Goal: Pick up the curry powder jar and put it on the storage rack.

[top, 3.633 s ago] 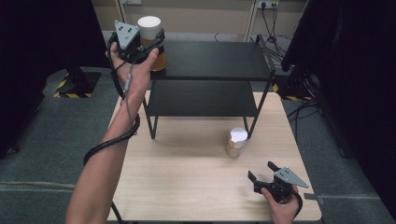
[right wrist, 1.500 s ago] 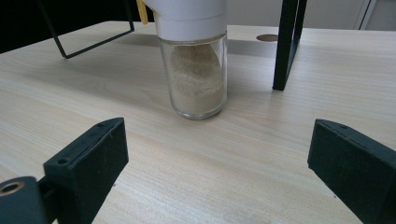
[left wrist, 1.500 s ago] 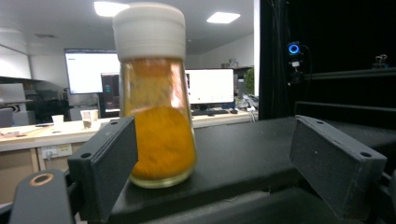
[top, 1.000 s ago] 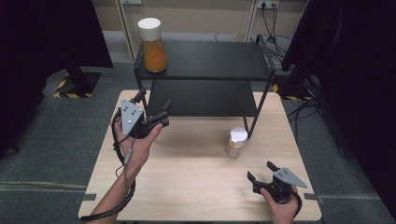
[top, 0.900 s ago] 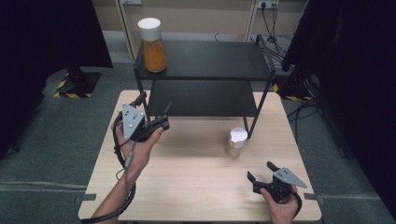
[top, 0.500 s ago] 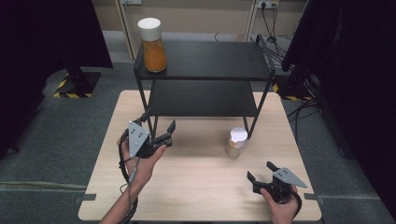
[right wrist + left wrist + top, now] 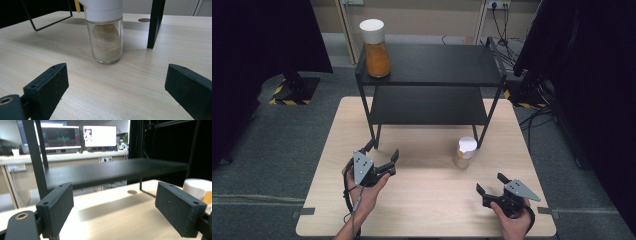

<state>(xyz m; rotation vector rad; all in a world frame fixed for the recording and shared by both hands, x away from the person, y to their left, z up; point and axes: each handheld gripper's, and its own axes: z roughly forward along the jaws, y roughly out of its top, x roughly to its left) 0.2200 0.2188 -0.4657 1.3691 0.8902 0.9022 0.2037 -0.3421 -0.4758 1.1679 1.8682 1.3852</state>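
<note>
An orange-filled jar with a white lid stands on the top left corner of the black two-level shelf. A small glass jar of pale powder with a white cap stands on the wooden table by the shelf's front right leg; in the right gripper view this jar is straight ahead. My left gripper is open over the table's left front, empty, facing the shelf. My right gripper is open near the front right, empty. The left gripper view catches the white cap at its right edge.
The shelf's black leg stands just right of the small jar. Dark curtains flank the table on both sides, and cables lie on the floor at the right. Monitors sit on a counter beyond the shelf.
My left gripper let go of the orange jar on the top shelf, then drew back and down to the table's left front. The right gripper has stayed put.
</note>
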